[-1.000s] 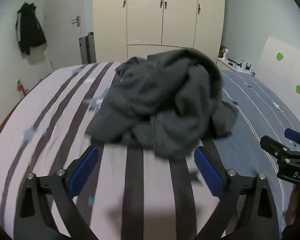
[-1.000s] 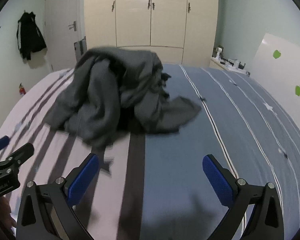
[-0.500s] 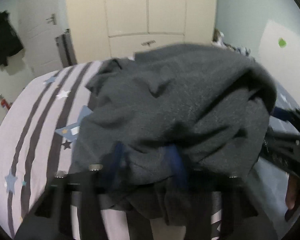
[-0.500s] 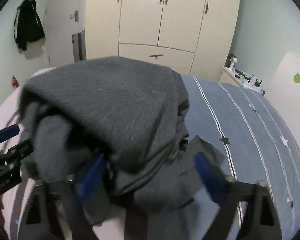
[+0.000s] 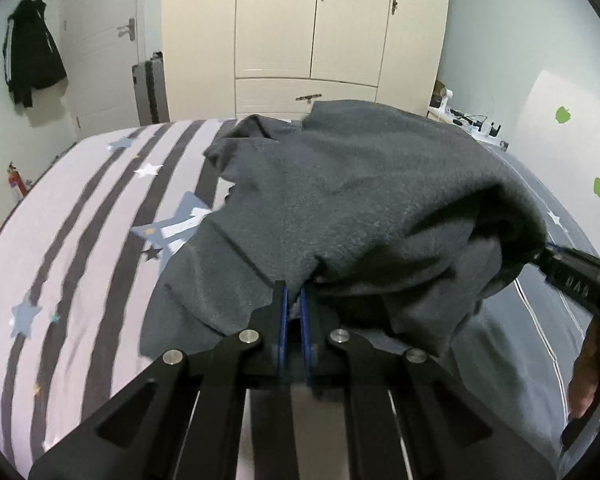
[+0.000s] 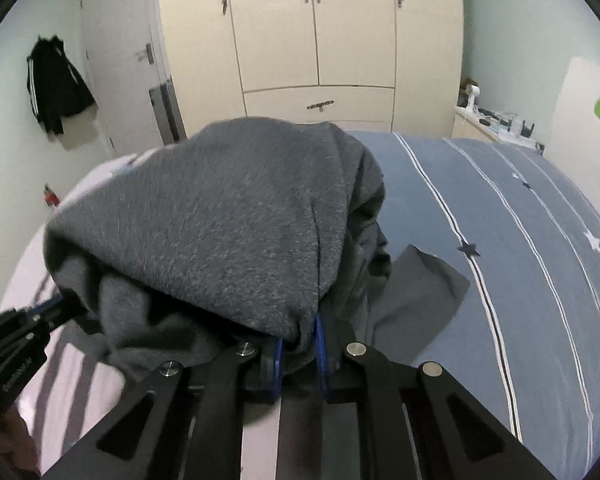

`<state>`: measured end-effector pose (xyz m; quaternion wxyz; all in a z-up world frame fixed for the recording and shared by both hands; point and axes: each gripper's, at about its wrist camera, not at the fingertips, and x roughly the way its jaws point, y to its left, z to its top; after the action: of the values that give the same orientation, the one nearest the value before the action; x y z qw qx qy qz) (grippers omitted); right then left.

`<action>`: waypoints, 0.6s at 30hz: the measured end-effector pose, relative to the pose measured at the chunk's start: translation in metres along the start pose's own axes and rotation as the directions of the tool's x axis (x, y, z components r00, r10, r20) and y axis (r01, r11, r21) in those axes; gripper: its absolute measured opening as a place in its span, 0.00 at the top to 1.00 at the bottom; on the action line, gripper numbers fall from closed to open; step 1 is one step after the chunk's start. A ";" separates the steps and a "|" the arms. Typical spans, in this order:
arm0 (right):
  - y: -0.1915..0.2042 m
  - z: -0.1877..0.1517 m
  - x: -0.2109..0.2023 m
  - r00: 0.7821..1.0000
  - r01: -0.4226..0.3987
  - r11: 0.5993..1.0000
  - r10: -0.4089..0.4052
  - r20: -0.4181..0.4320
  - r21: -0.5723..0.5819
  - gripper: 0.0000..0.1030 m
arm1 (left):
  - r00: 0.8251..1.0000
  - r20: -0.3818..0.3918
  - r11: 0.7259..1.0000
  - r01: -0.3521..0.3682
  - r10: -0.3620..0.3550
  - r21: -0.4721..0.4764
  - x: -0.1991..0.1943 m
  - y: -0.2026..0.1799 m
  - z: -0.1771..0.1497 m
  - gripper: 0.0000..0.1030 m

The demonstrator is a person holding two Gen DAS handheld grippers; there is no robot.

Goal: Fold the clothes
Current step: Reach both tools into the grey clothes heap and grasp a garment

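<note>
A bed [image 5: 80, 248] fills the foreground, its cover pale with dark stripes and stars on the left, blue with thin white lines [image 6: 500, 240] on the right. Behind it stands a cream wardrobe [image 5: 312, 32] beside a white door [image 5: 104, 48]. A black jacket [image 5: 32, 56] hangs on the left wall. Green apple stickers [image 5: 563, 114] mark the right wall, near a cluttered low cabinet [image 6: 496, 124].

Matt, fuzzy grey knit garment [image 5: 364, 208]
</note>
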<state>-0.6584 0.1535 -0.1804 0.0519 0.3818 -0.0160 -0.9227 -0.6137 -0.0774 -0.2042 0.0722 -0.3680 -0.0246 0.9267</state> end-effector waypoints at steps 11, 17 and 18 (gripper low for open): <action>-0.035 -0.150 -0.160 0.989 -0.053 0.998 0.057 -0.137 0.035 0.89 | 0.984 -0.154 0.996 0.083 -0.088 -0.037 -0.172 -0.002 -0.173 0.96; -0.033 -0.289 -0.244 0.942 -0.041 0.999 0.044 -0.334 0.016 0.90 | 0.921 -0.377 0.986 0.037 -0.097 -0.164 -0.241 -0.015 -0.307 0.99; -0.034 -0.306 -0.248 0.931 -0.034 0.999 0.034 -0.362 0.007 0.90 | 0.913 -0.397 0.985 0.029 -0.095 -0.168 -0.249 -0.019 -0.320 1.00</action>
<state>-0.2708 0.2167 -0.2254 0.0698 0.5450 -0.0128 -0.8354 -0.2129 -0.0987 -0.2668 0.0756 -0.5549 -0.0942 0.8231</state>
